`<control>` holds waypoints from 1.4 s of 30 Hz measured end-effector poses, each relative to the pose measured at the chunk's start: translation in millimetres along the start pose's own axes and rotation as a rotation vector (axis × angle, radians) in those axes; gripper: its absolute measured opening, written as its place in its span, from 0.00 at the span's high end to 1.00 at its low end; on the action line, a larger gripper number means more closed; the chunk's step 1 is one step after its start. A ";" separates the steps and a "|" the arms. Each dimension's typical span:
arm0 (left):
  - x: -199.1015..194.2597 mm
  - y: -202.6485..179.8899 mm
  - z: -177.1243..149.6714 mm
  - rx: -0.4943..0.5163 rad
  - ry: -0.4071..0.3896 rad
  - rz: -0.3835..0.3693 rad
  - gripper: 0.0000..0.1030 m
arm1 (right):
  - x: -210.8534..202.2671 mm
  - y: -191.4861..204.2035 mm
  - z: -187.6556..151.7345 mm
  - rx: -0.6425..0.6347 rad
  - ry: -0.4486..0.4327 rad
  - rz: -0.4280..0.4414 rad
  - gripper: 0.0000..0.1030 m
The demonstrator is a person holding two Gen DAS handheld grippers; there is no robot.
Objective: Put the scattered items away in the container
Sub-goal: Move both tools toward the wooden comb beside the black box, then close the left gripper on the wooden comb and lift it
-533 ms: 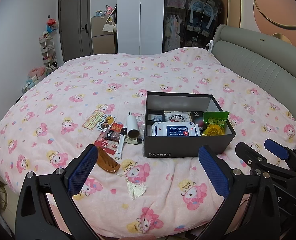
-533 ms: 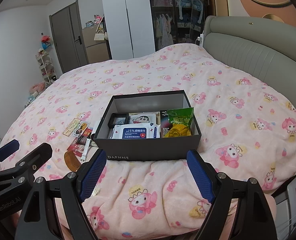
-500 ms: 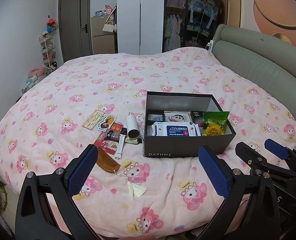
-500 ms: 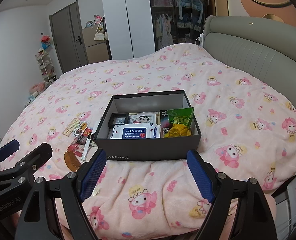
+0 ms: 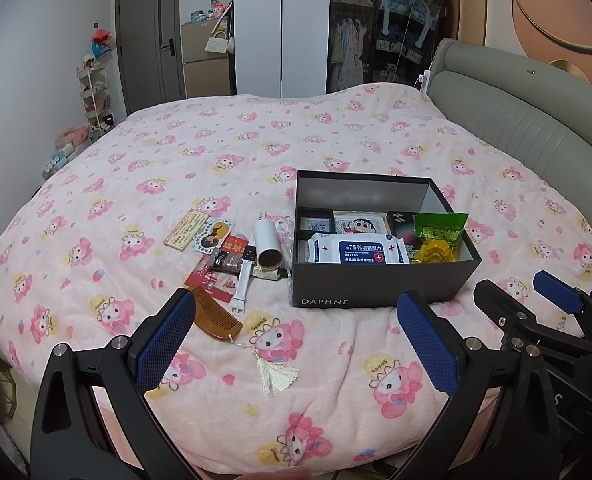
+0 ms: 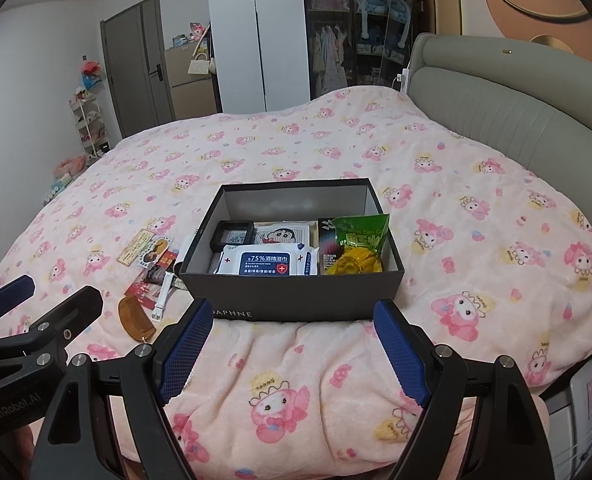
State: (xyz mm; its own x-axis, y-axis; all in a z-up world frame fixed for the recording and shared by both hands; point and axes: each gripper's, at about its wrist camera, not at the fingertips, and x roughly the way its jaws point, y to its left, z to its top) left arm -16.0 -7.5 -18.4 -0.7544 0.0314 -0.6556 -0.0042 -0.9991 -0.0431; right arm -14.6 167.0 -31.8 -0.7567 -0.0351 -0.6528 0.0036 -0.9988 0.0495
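Observation:
A dark grey box (image 5: 379, 286) (image 6: 292, 294) sits on the pink bedspread, holding a wipes pack (image 5: 359, 249), a green snack bag (image 5: 439, 230) and small cards. Left of it lie a wooden comb with a tassel (image 5: 216, 314) (image 6: 134, 318), a white watch (image 5: 246, 276), a white cylinder (image 5: 268, 244), and several cards and packets (image 5: 200, 232). My left gripper (image 5: 296, 344) hovers open over the near edge of the bed, nothing between its fingers. My right gripper (image 6: 292, 354) stands open just in front of the box, empty too.
A grey padded headboard (image 5: 515, 120) curves along the right side. Wardrobes, a door and a shelf rack (image 5: 96, 92) stand beyond the bed. The right gripper shows at the right edge of the left wrist view (image 5: 535, 300).

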 end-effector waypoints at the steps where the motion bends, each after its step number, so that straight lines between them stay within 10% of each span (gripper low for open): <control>1: 1.5 1.6 -0.4 -0.002 0.002 0.000 0.01 | 1.5 0.9 -0.1 -0.002 0.003 -0.001 0.21; 26: 100.4 81.1 -31.8 -0.137 0.149 0.031 0.01 | 87.6 66.3 -10.3 -0.211 0.153 0.000 0.21; 35: 173.5 151.7 -67.2 -0.310 0.303 0.032 0.25 | 160.1 118.4 -26.3 -0.305 0.278 0.095 0.21; 42: 216.1 169.3 -54.9 -0.264 0.355 0.049 0.36 | 193.5 161.9 -34.8 -0.358 0.331 0.178 0.22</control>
State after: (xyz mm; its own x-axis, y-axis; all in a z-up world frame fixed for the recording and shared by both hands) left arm -143.7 -168.3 -208.7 -0.4776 0.0385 -0.8777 0.2287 -0.9591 -0.1666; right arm -137.7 -2.7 -176.4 -0.4774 -0.1568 -0.8646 0.3804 -0.9238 -0.0425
